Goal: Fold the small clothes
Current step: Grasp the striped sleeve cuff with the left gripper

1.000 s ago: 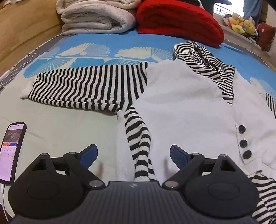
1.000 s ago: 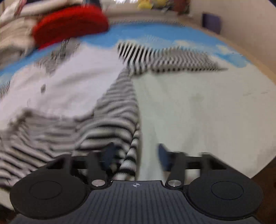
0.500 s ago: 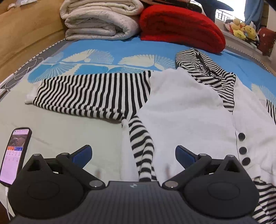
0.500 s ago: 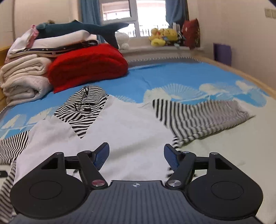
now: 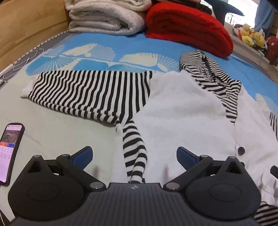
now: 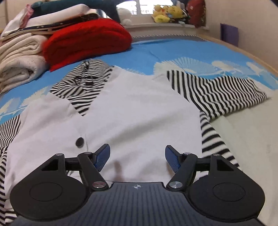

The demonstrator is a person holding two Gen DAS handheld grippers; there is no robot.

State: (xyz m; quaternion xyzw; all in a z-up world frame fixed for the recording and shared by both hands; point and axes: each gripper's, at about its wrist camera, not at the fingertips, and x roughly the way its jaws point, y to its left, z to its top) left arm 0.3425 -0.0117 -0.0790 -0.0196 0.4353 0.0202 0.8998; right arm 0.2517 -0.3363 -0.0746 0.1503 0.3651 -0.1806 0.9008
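Note:
A small white cardigan point(image 5: 182, 111) with black-and-white striped sleeves and hood lies flat, front up, on the bed. Its striped sleeve point(image 5: 90, 92) stretches out to the left in the left wrist view, and a narrow striped side strip point(image 5: 133, 153) runs down between the wide-apart fingers of my left gripper point(image 5: 134, 154), which is open and holds nothing. In the right wrist view the cardigan point(image 6: 139, 111) fills the middle, with a black button point(image 6: 80, 141) near the left finger. My right gripper point(image 6: 137, 156) hovers open over the white front panel, nothing between its pads. The other sleeve point(image 6: 219, 93) lies to the right.
A phone point(image 5: 10, 153) with a lit screen lies on the bed at the left. A folded cream blanket point(image 5: 104, 19) and a red blanket point(image 5: 187, 29) are stacked at the far end. Soft toys point(image 6: 165, 15) sit on the window sill. The wooden bed frame point(image 5: 26, 29) borders the left.
My right gripper has swung left from the garment's right side to above its white front, and its jaws stand slightly wider. The left gripper opened a little more and edged back slightly.

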